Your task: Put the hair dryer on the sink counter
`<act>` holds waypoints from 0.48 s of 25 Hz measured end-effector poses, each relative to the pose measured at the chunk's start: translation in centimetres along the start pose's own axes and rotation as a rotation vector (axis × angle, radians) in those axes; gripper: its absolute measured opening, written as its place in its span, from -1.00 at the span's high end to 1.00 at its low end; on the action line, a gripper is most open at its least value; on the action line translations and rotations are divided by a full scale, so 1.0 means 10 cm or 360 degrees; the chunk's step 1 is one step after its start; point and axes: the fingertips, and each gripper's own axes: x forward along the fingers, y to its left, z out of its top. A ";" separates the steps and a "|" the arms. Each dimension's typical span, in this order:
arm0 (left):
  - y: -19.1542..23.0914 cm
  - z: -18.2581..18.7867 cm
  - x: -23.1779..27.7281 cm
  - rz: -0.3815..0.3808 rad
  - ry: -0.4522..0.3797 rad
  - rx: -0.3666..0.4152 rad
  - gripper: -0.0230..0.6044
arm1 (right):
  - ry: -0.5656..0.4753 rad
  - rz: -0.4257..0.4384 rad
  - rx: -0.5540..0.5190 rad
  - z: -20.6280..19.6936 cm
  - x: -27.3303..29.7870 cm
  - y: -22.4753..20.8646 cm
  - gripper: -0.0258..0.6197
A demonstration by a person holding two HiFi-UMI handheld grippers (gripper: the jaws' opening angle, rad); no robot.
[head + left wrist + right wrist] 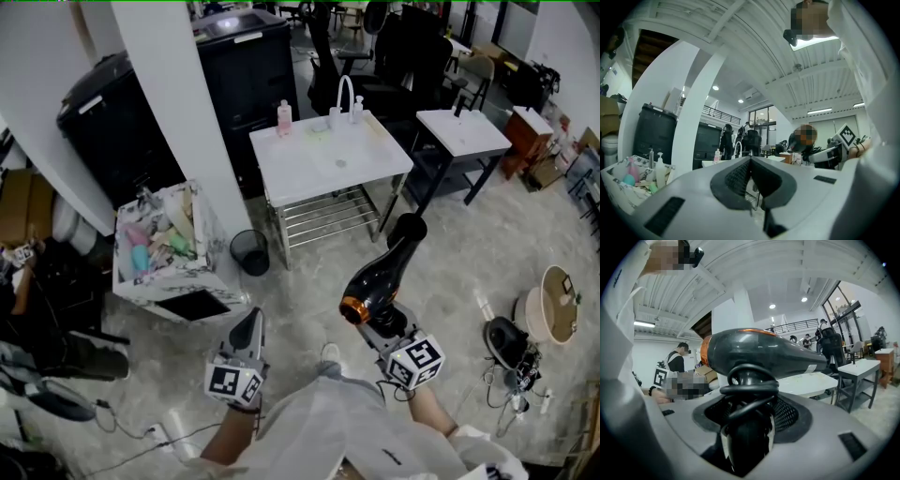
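The black hair dryer (384,272) with an orange ring at its rear is held up over the floor, nozzle pointing toward the white sink counter (291,164). My right gripper (384,323) is shut on its handle. In the right gripper view the hair dryer (764,352) lies across the top, and its cord-wrapped handle fills the gap in the right gripper (749,420). My left gripper (252,322) hovers over the floor to the left, shut and holding nothing. The left gripper view shows the left gripper (751,164) with its jaws together. The counter stands some way ahead of both grippers.
On the counter are a faucet (345,94) and a pink bottle (284,117). A white column (178,112), a patterned box of bottles (159,248) and a black waste bin (250,251) stand to the left. A second white table (462,131) and floor clutter (548,305) lie to the right.
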 end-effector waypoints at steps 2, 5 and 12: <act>0.05 0.01 0.22 0.0004 -0.0002 0.0002 0.85 | -0.0007 0.0015 -0.0003 0.07 0.13 -0.16 0.07; 0.09 0.02 0.55 0.0003 0.0005 -0.0001 0.85 | -0.0014 0.0040 -0.0012 0.15 0.31 -0.38 0.07; 0.08 0.17 1.25 0.0015 -0.0006 0.0103 0.85 | -0.0033 0.0073 -0.0012 0.36 0.63 -0.96 0.07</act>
